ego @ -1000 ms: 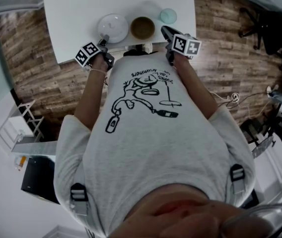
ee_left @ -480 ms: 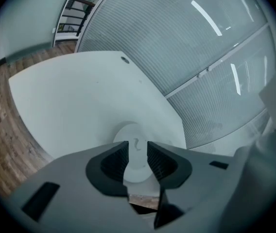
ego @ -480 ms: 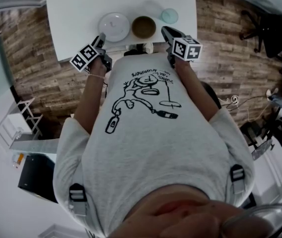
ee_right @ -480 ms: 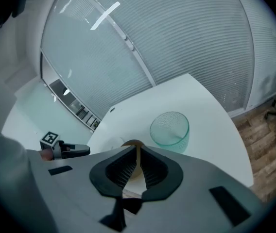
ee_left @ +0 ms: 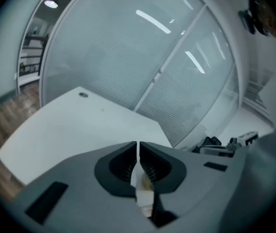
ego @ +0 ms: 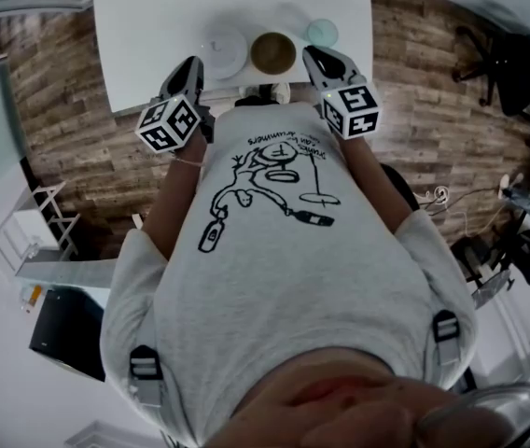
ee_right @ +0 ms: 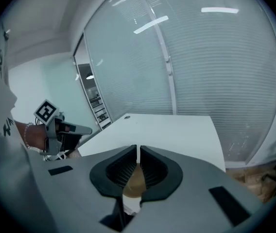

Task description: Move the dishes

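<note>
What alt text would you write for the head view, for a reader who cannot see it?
Seen from above, a person in a grey printed T-shirt holds the left tool and right tool at the near edge of a white table. A white plate, a brown bowl and a small pale green dish sit there in a row.

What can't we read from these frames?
- Left gripper view: closed left gripper body blocks the dishes; only a pale sliver shows.
- Right gripper view: right gripper hides all but a brown sliver.
- Head view: white plate washed out against white table; rim unclear.
- Head view: pale item behind brown bowl too faint to identify.
</note>
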